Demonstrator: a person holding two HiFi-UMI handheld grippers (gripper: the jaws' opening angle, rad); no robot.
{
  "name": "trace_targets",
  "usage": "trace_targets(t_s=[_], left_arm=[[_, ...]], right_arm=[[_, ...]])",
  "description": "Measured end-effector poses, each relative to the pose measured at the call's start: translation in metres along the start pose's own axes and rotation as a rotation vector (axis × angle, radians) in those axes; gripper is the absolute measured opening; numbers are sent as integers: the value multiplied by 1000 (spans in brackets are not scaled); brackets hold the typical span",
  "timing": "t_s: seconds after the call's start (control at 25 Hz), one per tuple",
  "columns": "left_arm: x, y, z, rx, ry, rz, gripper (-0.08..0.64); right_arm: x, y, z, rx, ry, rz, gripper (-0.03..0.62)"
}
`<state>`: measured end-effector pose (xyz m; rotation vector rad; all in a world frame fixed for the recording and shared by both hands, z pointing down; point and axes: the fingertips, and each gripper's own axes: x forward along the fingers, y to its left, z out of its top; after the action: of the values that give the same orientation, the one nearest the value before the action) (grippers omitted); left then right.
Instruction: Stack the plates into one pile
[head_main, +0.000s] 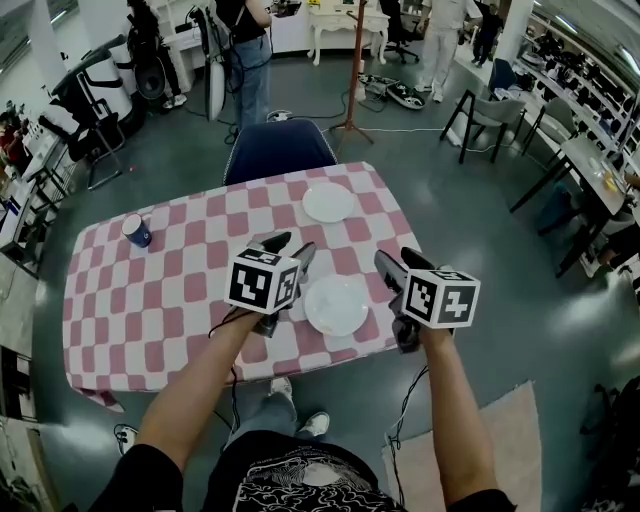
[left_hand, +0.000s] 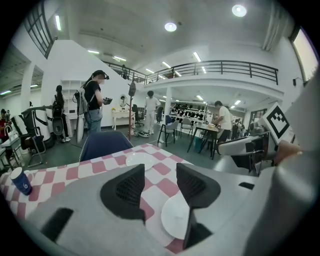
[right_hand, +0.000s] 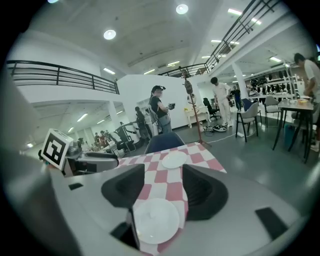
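Two white plates lie on the pink-and-white checked table (head_main: 170, 290). The near plate (head_main: 335, 304) sits by the front edge, and the far plate (head_main: 328, 201) lies near the back edge. My left gripper (head_main: 290, 246) hovers above the table just left of the near plate, open and empty. To that plate's right hangs my right gripper (head_main: 400, 264), also open and empty. In the left gripper view the open jaws (left_hand: 160, 172) frame the near plate (left_hand: 175, 215) and far plate (left_hand: 139, 160). The right gripper (right_hand: 163, 175) likewise looks down on the near plate (right_hand: 156, 220) and far plate (right_hand: 174, 160).
A blue paper cup (head_main: 137, 231) stands at the table's far left. A dark blue chair (head_main: 278, 148) is pushed in at the back edge. Behind it stand a wooden pole stand (head_main: 355, 70) and a person (head_main: 248, 60). Grey floor surrounds the table.
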<state>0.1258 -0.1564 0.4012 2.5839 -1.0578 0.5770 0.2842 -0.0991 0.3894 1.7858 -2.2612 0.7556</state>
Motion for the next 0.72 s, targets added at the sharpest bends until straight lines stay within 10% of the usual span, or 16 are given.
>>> trace_targets(t_s=[0.72], left_arm=[[65, 62, 34, -65, -1, 41, 239]], right_arm=[[85, -30, 53, -39, 46, 79, 265]])
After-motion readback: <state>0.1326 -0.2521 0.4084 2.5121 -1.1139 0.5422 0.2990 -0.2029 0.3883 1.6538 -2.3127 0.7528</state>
